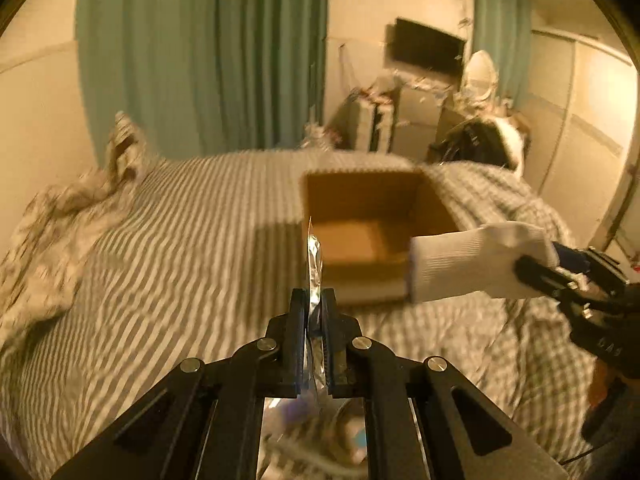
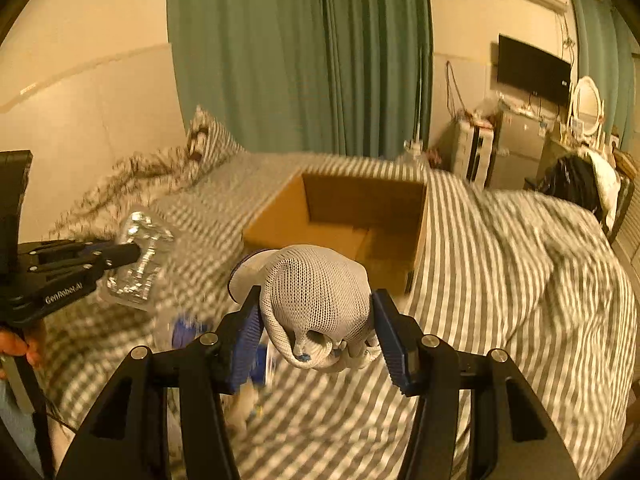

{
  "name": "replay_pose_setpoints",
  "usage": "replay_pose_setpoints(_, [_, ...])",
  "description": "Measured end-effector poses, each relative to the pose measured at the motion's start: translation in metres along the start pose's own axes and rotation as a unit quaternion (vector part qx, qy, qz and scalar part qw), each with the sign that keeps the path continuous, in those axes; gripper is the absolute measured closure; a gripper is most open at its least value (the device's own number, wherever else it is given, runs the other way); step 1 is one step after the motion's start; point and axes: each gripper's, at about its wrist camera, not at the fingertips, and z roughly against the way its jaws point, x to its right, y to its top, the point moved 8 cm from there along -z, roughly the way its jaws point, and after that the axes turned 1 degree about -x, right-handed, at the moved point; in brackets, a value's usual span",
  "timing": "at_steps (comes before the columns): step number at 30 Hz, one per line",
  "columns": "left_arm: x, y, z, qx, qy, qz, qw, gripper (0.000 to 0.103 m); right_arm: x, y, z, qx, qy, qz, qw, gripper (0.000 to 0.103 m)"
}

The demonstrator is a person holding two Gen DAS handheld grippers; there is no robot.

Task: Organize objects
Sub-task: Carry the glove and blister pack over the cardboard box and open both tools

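An open, empty cardboard box [image 1: 372, 216] stands on the striped bed; it also shows in the right wrist view [image 2: 352, 216]. My left gripper [image 1: 314, 296] is shut on a silver foil packet [image 1: 314, 264], held edge-on just in front of the box's near left corner; the packet shows flat in the right wrist view [image 2: 140, 256]. My right gripper [image 2: 316, 320] is shut on a bundled white sock [image 2: 316, 292], held above the bed before the box's near wall. In the left wrist view the sock [image 1: 472, 260] hangs at the box's right near corner.
The bed [image 1: 180, 240] has a grey-striped sheet and rumpled bedding [image 1: 60, 216] at the left. Loose items [image 2: 188, 328] lie on the sheet below the grippers. Green curtains [image 2: 300, 52], a fridge [image 2: 516, 148] and a wall TV [image 2: 532, 68] stand beyond.
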Motion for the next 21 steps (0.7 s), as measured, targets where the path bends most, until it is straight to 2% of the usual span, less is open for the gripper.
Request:
replay_pose_setpoints(3, [0.014, 0.027, -0.011, 0.012, -0.006, -0.012, 0.9998, 0.096, 0.008, 0.031, -0.002, 0.026, -0.010, 0.005, 1.000, 0.050])
replay_pose_setpoints(7, [0.034, 0.060, -0.037, 0.013, -0.043, -0.008, 0.9990, 0.096, 0.023, 0.064, -0.013, 0.046, -0.025, 0.007, 0.999, 0.050])
replay_pose_setpoints(10, [0.042, 0.080, -0.066, 0.007, -0.051, -0.010, 0.9986, 0.096, 0.035, 0.085, -0.029, 0.052, -0.033, 0.004, 0.998, 0.050])
replay_pose_setpoints(13, [0.046, 0.090, -0.094, -0.011, -0.085, 0.009, 0.9963, 0.096, 0.049, 0.101, -0.052, 0.052, -0.041, 0.001, 0.998, 0.050])
replay_pose_setpoints(17, [0.047, 0.097, -0.129, -0.023, -0.061, -0.004, 0.9979, 0.096, 0.065, 0.109, -0.088, 0.040, -0.045, -0.013, 0.998, 0.051])
replay_pose_setpoints(21, [0.044, 0.086, -0.164, -0.049, -0.039, -0.015, 0.9979, 0.096, 0.076, 0.095, -0.129, 0.009, -0.049, -0.031, 0.998, 0.048])
